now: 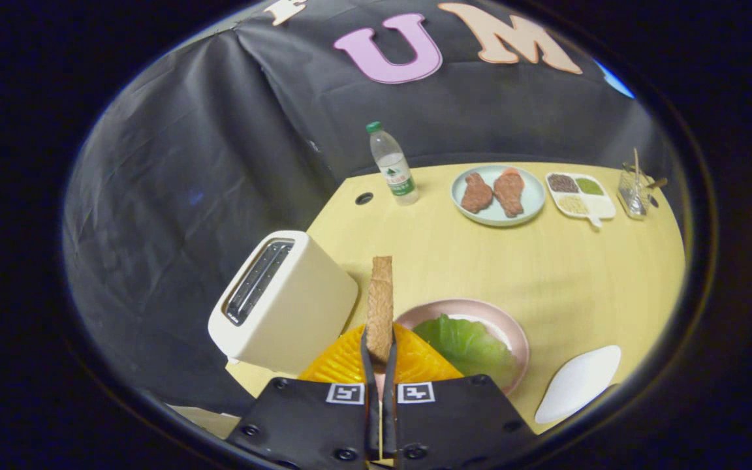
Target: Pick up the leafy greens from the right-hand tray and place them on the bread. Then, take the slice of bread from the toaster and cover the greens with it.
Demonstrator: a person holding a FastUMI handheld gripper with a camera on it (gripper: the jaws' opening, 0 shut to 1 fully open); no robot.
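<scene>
Gripper [380, 356] fingers pinch an upright brown toast slice [380, 307] edge-on, above the pink plate [510, 326] holding a green lettuce leaf [467, 343]. Just beside stands a cream toaster [284, 303]; the far clear bottle's [393, 164] green label is unreadable.

The gripper [380, 365] pinches a bread slice [380, 307] edge-on between both fingers. Left of it stands the toaster [291, 303]; right, greens [464, 343] lie on a plate [513, 333]. Beyond, a bottle [393, 164], meat plate [497, 194], divided dish [581, 196] and glass [634, 192] line the table [546, 274].
</scene>
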